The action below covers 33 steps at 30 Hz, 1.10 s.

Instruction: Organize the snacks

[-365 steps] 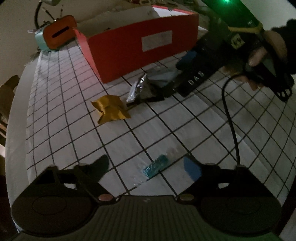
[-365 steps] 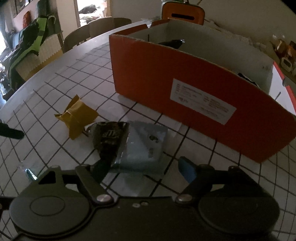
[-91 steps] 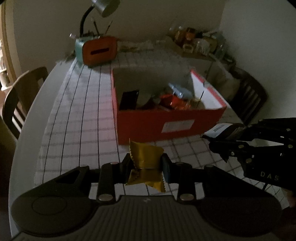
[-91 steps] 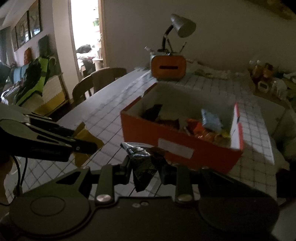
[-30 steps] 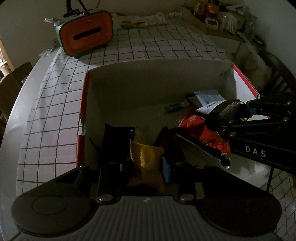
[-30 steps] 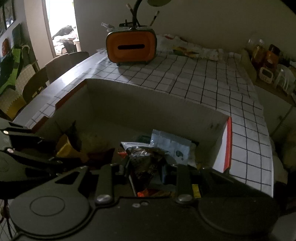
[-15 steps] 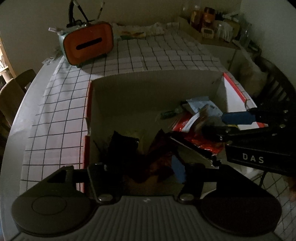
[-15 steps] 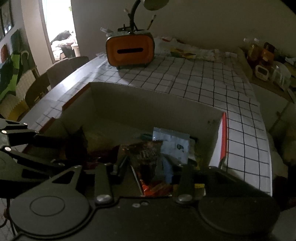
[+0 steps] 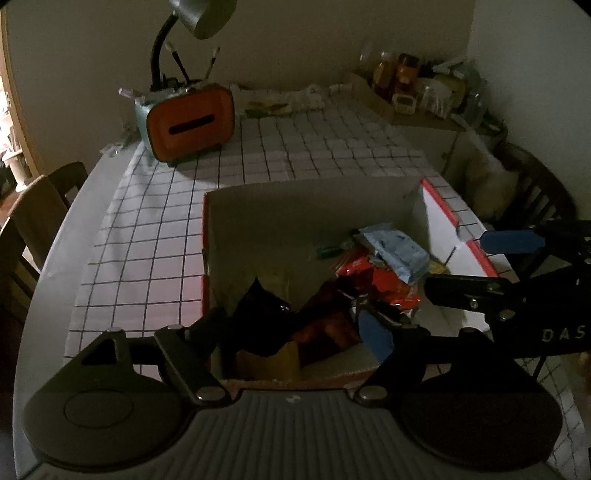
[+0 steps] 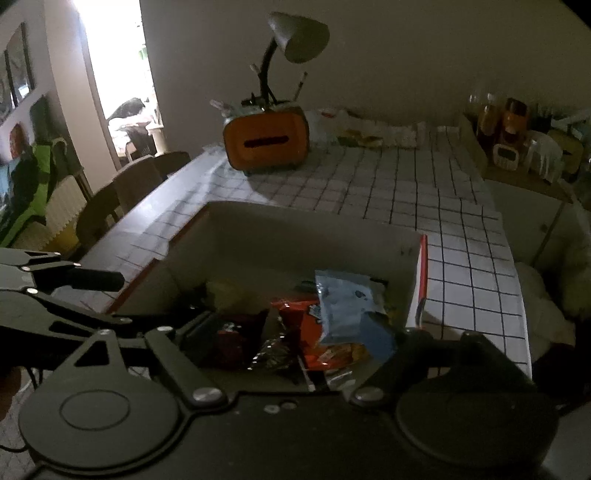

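A dim room. A table under a white tablecloth [image 9: 155, 236] with dark grid lines carries an open red box [image 9: 205, 258]. Beyond the box stand an orange tissue holder [image 9: 190, 123] and a desk lamp [image 10: 295, 35]; jars [image 10: 513, 114] crowd a shelf to its far right, chairs [image 10: 129, 192] wait to its left.

Inside the box lie the snacks: a gold packet [image 9: 280, 360] against the near wall, a dark wrapper [image 10: 271, 354], a red bag [image 9: 376, 275] and a pale blue pouch [image 10: 343, 302].

The left gripper [image 9: 291, 334] and right gripper [image 10: 291, 338] hover over the box, jaws just spread wide and empty. "DAS" reads on the right gripper.
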Each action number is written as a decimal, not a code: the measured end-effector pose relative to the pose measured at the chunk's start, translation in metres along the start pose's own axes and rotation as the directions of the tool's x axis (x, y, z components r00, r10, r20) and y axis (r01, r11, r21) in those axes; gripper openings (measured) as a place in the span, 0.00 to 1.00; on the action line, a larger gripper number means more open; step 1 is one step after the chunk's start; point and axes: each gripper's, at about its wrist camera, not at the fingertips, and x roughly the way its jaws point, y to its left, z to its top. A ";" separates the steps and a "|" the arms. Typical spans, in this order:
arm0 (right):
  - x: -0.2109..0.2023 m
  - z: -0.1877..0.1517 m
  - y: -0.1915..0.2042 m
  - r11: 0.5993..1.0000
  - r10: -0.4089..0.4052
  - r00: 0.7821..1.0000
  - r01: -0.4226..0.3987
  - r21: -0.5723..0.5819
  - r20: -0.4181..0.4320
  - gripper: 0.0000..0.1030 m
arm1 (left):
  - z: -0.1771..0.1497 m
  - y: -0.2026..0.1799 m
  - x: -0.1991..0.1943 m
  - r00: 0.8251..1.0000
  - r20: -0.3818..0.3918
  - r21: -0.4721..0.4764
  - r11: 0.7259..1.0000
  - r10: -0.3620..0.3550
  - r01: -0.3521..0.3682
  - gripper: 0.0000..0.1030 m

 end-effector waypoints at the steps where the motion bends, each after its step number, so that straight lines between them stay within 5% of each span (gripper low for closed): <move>1: -0.005 -0.002 0.002 1.000 0.000 1.000 -0.001 0.006 0.015 0.94 | -0.001 -0.001 -0.004 1.000 0.007 0.001 1.000 -0.003 0.003 0.78; 18: -0.076 -0.019 0.024 0.998 0.023 0.990 -0.030 0.048 0.139 1.00 | -0.026 -0.003 -0.069 0.990 0.123 -0.017 0.997 -0.073 0.075 0.98; 33: -0.114 -0.036 0.042 0.999 0.030 0.983 -0.036 0.032 0.180 1.00 | -0.050 -0.011 -0.112 0.976 0.207 -0.033 0.997 -0.067 0.076 0.98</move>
